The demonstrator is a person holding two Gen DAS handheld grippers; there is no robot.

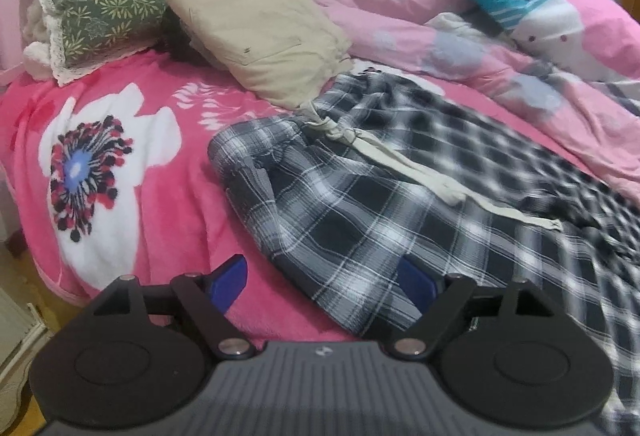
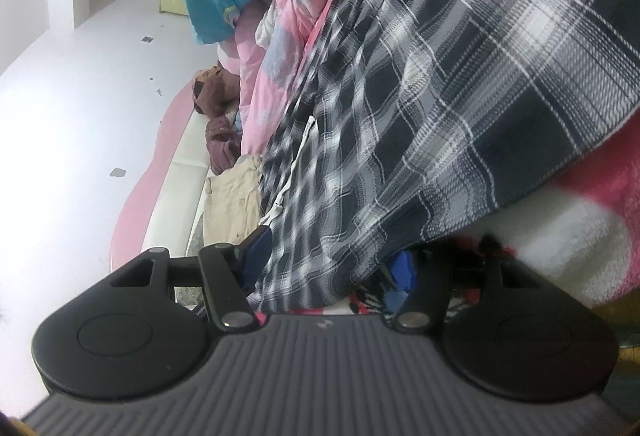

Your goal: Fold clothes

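Fingers of my left gripper [image 1: 322,282] stand wide apart, the hem of the plaid trousers [image 1: 360,204] lying between the blue pads [image 1: 229,282] with a gap on the left side, so nothing is gripped. My right gripper [image 2: 330,264] has its fingers partly closed with a fold of the same plaid trousers [image 2: 420,116] bunched between them; the right pad is mostly hidden by cloth, so I cannot tell if it pinches. These trousers lie spread over the pink blanket [image 1: 160,172], their white drawstring [image 1: 400,160] across the waist, just below folded beige trousers [image 1: 264,32] and a green pillow [image 1: 112,4]
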